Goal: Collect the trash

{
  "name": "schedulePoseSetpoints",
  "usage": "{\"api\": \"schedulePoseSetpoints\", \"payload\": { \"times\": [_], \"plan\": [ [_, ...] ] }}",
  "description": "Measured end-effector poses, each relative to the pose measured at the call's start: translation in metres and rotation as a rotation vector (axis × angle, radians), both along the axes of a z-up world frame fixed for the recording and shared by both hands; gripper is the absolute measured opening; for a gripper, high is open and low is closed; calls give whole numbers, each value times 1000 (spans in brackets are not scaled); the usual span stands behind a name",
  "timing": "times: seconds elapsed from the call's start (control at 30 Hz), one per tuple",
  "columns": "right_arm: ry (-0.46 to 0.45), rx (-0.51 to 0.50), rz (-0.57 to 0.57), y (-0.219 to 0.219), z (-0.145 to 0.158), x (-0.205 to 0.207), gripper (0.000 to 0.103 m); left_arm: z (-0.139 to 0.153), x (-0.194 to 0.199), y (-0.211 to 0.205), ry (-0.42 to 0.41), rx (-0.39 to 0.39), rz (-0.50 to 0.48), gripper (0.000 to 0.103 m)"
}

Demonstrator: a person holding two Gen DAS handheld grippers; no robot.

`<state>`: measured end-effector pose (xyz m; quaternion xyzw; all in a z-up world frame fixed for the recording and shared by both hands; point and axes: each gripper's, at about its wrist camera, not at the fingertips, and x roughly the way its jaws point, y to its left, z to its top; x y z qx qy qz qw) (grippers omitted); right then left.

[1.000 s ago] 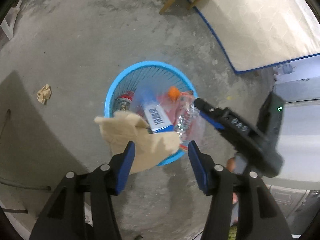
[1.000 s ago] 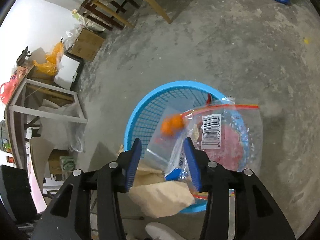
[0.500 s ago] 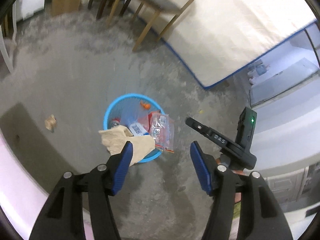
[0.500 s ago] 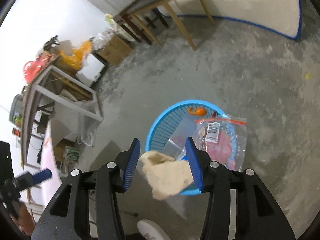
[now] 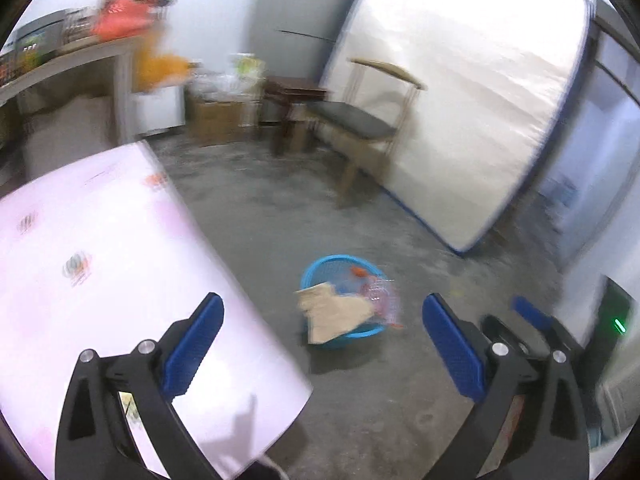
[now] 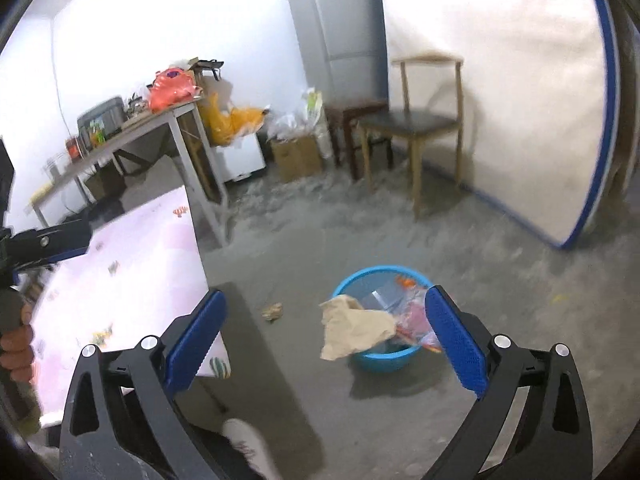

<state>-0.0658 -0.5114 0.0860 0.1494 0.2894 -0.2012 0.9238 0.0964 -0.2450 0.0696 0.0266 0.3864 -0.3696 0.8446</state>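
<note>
Both tools hang high above the floor, well apart from the trash. The left gripper (image 5: 322, 338) is spread wide with nothing between its blue pads; the right gripper (image 6: 326, 334) is equally wide and empty. Below, a blue basket (image 6: 376, 358) sits on the concrete floor (image 6: 500, 320), beige paper (image 6: 354, 330) draped over its rim beside a clear zip bag (image 6: 416, 320). A crumpled scrap (image 6: 273, 311) lies just left of it, near the pink-clothed table (image 6: 120, 276).

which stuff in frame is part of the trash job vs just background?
Job:
- blue basket
- tan paper draped over its rim
- plastic bag in it
- crumpled scrap on the floor
- left claw, right claw, both open

Background:
- chair
- mattress
- fridge
- cardboard box
</note>
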Motion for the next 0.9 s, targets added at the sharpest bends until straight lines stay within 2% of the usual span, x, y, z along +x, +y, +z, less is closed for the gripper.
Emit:
{"api": "schedulePoseSetpoints", "payload": {
  "times": [0.17,0.2,0.37,0.47,0.6,0.9],
  "plan": [
    [55,-16,93,53,-11,-9,96,-27,-36,47,72,27,223,97],
    [70,-14,101,59,-13,-10,96,-35,-45,55,76,53,269,97],
    [119,-88,146,84,-16,-14,96,-48,-79,76,-11,171,354,97],
    [131,-145,168,92,-14,-14,96,-52,-94,78,-59,232,397,97],
    [161,-202,145,106,-16,-19,96,-57,-103,85,-59,275,408,97],
    [150,-149,116,99,-15,-28,96,-51,-105,90,-56,263,446,97]
  ]
}}
